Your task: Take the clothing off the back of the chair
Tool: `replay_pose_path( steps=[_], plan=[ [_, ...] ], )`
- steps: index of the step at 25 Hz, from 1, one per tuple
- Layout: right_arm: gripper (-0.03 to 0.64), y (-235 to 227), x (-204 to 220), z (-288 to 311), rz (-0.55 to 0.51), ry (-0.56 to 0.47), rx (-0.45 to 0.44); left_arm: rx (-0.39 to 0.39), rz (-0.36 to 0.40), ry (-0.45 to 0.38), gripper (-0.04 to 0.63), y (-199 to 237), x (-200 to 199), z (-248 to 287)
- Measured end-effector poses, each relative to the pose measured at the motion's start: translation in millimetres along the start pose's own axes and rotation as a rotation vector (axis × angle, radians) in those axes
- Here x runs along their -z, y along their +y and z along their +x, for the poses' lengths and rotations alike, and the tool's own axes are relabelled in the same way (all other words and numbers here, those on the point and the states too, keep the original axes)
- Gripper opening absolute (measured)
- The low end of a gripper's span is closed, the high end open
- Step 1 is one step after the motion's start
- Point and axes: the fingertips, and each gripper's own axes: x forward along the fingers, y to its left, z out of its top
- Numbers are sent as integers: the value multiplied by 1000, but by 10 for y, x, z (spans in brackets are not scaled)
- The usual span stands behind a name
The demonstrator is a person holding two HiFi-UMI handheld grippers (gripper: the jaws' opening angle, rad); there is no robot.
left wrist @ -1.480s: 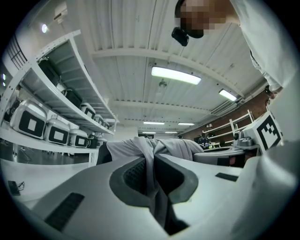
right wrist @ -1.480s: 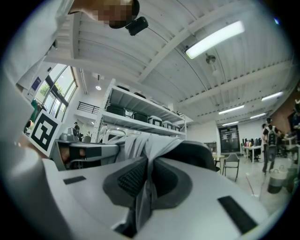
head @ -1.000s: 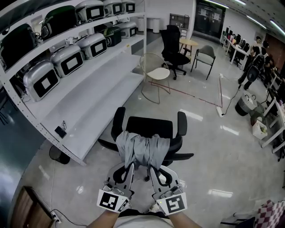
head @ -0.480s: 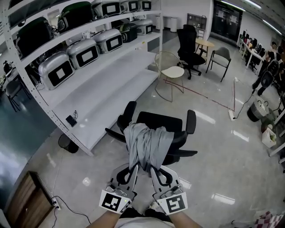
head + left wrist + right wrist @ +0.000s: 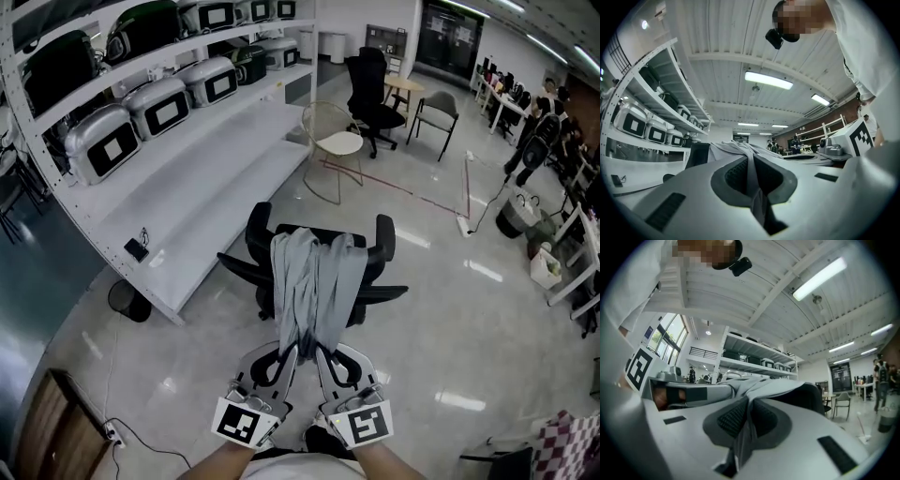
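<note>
A grey garment [image 5: 314, 281] hangs stretched from the back of a black office chair [image 5: 384, 246] toward me in the head view. My left gripper [image 5: 288, 351] is shut on its lower left edge, and my right gripper [image 5: 319, 352] is shut on its lower right edge, side by side. In the left gripper view the grey cloth [image 5: 751, 168] is pinched between the dark pads [image 5: 736, 176]. In the right gripper view the cloth [image 5: 749, 414] is likewise clamped between the pads [image 5: 732, 419], with the chair back [image 5: 806, 399] beyond.
White shelving [image 5: 178, 178] with several grey cases [image 5: 103, 141] runs along the left. A wire chair [image 5: 333, 145], another black office chair [image 5: 370, 89] and a round table [image 5: 405, 89] stand further back. People stand at the far right [image 5: 539, 131]. A cable [image 5: 473, 211] crosses the floor.
Both grippers have drawn back toward me with the garment, which now hangs longer and more stretched off the chair back. The chair appears further away and the view has shifted.
</note>
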Motion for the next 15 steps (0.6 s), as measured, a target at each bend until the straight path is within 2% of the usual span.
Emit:
replay_pose_path(
  steps=[4, 9, 15],
  plan=[
    [30, 350, 49, -159, -12, 29, 28, 31, -39, -1, 12, -33, 21, -344],
    [29, 687, 16, -375, -18, 37, 81, 91, -52, 7, 14, -138, 2, -718],
    [29, 1027, -49, -584, -22, 39, 114, 138, -70, -31, 14, -213, -114, -995]
  ],
)
